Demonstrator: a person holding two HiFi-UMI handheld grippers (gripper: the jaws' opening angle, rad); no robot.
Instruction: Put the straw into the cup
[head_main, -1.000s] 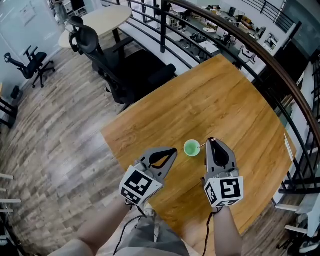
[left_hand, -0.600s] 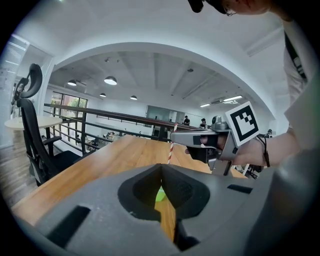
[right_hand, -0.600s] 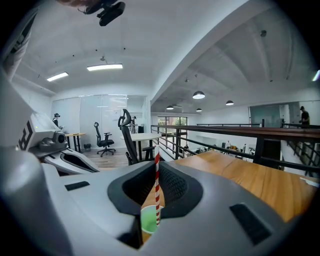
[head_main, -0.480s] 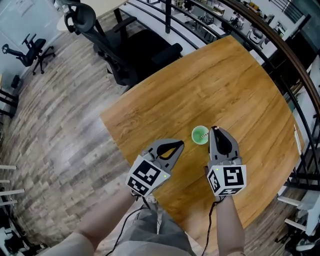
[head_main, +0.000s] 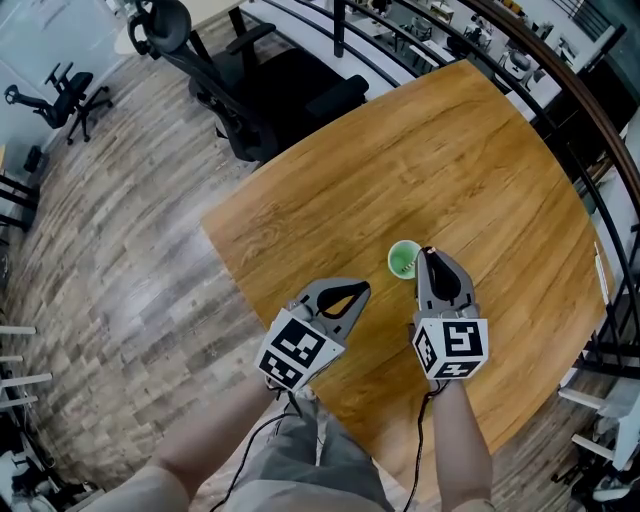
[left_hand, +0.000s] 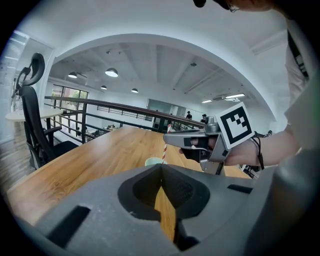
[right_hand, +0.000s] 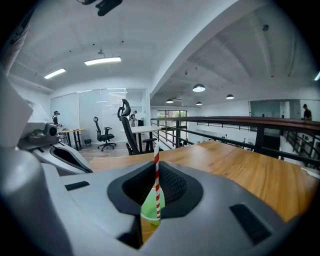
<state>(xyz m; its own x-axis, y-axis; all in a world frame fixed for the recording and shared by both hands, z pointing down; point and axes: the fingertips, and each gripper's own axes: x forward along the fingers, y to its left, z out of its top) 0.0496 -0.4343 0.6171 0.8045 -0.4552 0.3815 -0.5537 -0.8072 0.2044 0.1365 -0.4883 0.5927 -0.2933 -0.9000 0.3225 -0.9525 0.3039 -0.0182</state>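
Observation:
A small green cup (head_main: 402, 260) stands on the wooden table (head_main: 450, 150), also seen as the cup (left_hand: 153, 161) and the cup (right_hand: 148, 210). My right gripper (head_main: 428, 252) is shut on a red-and-white striped straw (right_hand: 156, 180), held upright. Its tip sits right at the cup's right rim. In the left gripper view the straw (left_hand: 164, 149) reaches down to the cup's mouth; whether its end is inside I cannot tell. My left gripper (head_main: 360, 288) is shut and empty, a little to the cup's near left.
A black office chair (head_main: 270, 90) stands past the table's far left edge. A dark railing (head_main: 590, 150) runs close along the table's right side. The table's near edge lies just behind both grippers, over wood flooring (head_main: 100, 250).
My right gripper has carried the straw left, from just beside the cup to its rim. The left gripper has stayed about where it was, shut.

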